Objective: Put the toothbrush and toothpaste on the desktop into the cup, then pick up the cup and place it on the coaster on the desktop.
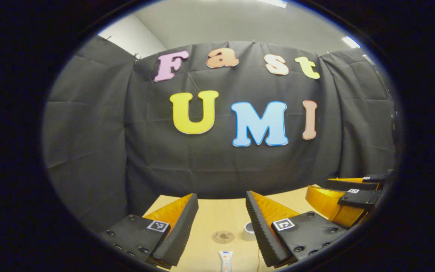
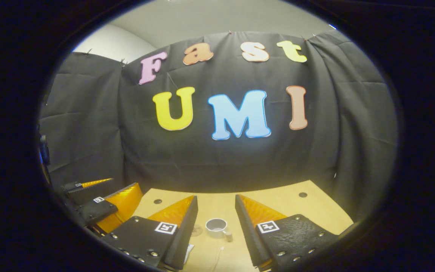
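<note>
Black cloth hangs behind a pale wooden desktop (image 1: 217, 215), which carries all the task items.

Left gripper view, near to far: we see the left gripper (image 1: 221, 226) held above the desktop's near side, fingers spread wide, nothing between them. At the near edge of what shows, between the fingers, lies the toothpaste (image 1: 225, 260), a white tube pointing away from us. Just right of it a thin pale line could be the toothbrush; we cannot tell. Farther in sits the round brown coaster (image 1: 223, 237), flat and bare, and just beside it to the right the cup (image 1: 248, 231), partly hidden behind the right-hand finger. Cup and coaster look apart, not overlapping. At the far right of this view the right gripper (image 1: 353, 194) hangs over the desktop's side.

Right gripper view, near to far: the right gripper (image 2: 216, 230) has its fingers spread, holding nothing. Between them, near, a thin white toothbrush (image 2: 219, 254) lies on the desktop; beyond it the cup (image 2: 217, 225) stands upright, handle toward us. Two dark round holes (image 2: 303, 195) mark the desktop toward its far edge
</note>
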